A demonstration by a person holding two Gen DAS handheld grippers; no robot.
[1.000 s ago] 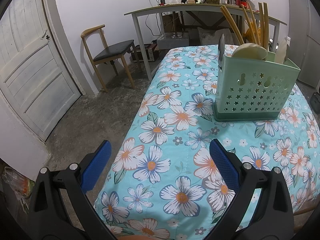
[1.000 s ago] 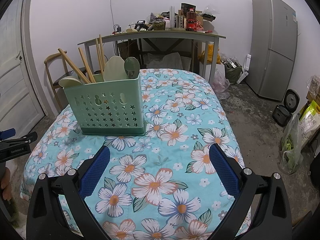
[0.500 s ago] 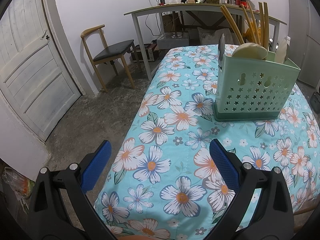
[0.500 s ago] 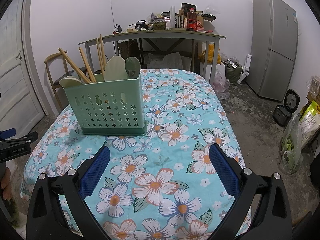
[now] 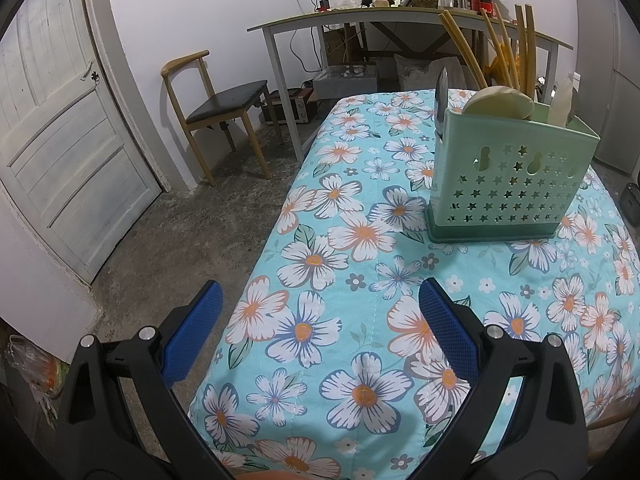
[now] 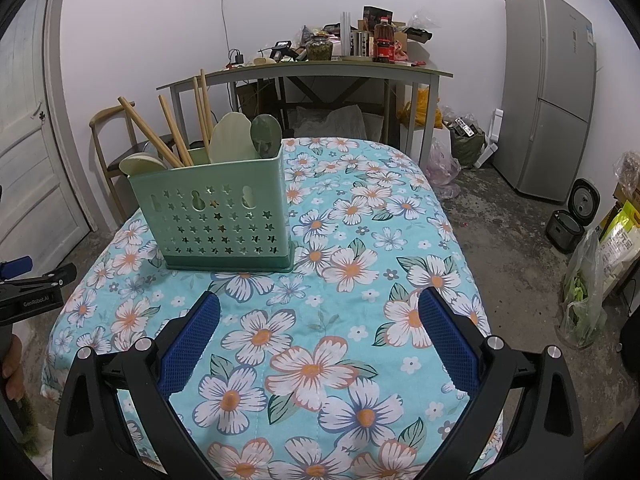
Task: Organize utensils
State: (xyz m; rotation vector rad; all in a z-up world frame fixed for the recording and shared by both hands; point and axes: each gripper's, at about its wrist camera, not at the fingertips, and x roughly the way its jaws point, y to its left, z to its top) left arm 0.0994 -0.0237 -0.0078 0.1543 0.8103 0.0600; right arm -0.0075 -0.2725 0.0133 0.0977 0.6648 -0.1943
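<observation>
A mint-green utensil holder (image 5: 508,184) with star-shaped holes stands on the floral tablecloth (image 5: 360,280); it also shows in the right wrist view (image 6: 216,216). Wooden chopsticks (image 6: 172,136), pale spoons (image 6: 230,140) and a green spoon (image 6: 265,136) stand upright in it. A knife blade (image 5: 441,96) sticks up at its left end. My left gripper (image 5: 320,328) is open and empty over the table's near left edge. My right gripper (image 6: 320,332) is open and empty over the cloth, in front of the holder. The left gripper's tip (image 6: 36,284) shows in the right wrist view.
A wooden chair (image 5: 216,108) and a white door (image 5: 60,140) stand left of the table. A cluttered desk (image 6: 312,68) is behind it. A grey fridge (image 6: 548,92), a rice cooker (image 6: 572,220) and bags (image 6: 584,292) are on the right.
</observation>
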